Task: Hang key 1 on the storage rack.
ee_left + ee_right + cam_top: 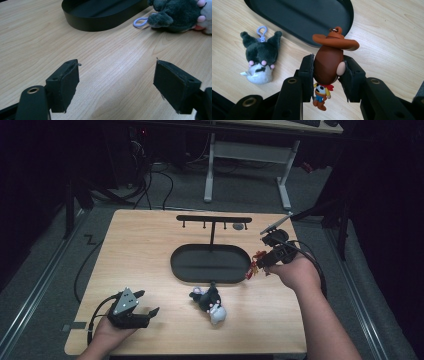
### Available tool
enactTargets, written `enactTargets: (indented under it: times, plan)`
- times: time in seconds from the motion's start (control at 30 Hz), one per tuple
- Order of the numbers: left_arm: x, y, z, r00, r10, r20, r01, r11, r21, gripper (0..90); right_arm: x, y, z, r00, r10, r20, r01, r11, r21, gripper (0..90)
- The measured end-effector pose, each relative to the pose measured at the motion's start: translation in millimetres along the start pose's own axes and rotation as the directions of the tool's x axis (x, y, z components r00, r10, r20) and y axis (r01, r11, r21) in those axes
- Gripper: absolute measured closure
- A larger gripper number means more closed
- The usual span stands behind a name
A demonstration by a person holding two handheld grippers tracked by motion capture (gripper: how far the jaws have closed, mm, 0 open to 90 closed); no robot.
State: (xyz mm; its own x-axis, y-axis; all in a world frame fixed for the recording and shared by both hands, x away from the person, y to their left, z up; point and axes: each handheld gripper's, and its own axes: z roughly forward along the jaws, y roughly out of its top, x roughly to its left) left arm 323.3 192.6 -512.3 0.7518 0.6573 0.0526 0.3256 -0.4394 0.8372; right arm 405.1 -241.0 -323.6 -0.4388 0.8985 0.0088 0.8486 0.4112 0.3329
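The wooden table carried a black oval tray at its centre. A plush keychain lay nearer the front edge, and what seemed a small dark disc lay by the back edge.

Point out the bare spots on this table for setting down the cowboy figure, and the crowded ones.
The black tray is bare inside. Open wood lies left of it up to the table edge, and along the near edge right of the plush toy. It is crowded just in front of the tray, and by the right gripper clamping the cowboy figure.
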Motion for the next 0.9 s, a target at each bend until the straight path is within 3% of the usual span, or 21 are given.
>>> enactTargets:
  times: [0.3, 0.63, 0.9]
  plan:
    - [3.0, 0.0, 1.4, 1.0, -0.004, 0.002, 0.004, 1.0, 0.004, 21.3, -0.3, 16.5, 2.8, 1.0, 0.005, 0.005, -0.005, 1.0, -0.003, 65.0]
    - [2.4, 1.4, 2.1, 0.9998, -0.002, 0.018, 0.003, 1.0, -0.005, 21.3, -1.6, 34.0, -6.7, 0.9991, 0.024, 0.036, -0.023, 0.999, -0.025, 65.0]
    - [-0.4, 3.1, 6.6, 0.9994, 0.011, 0.033, -0.011, 0.9999, 0.001, 21.4, -3.4, 42.1, 4.3, 0.9981, 0.045, 0.043, -0.044, 0.999, -0.016, 65.0]
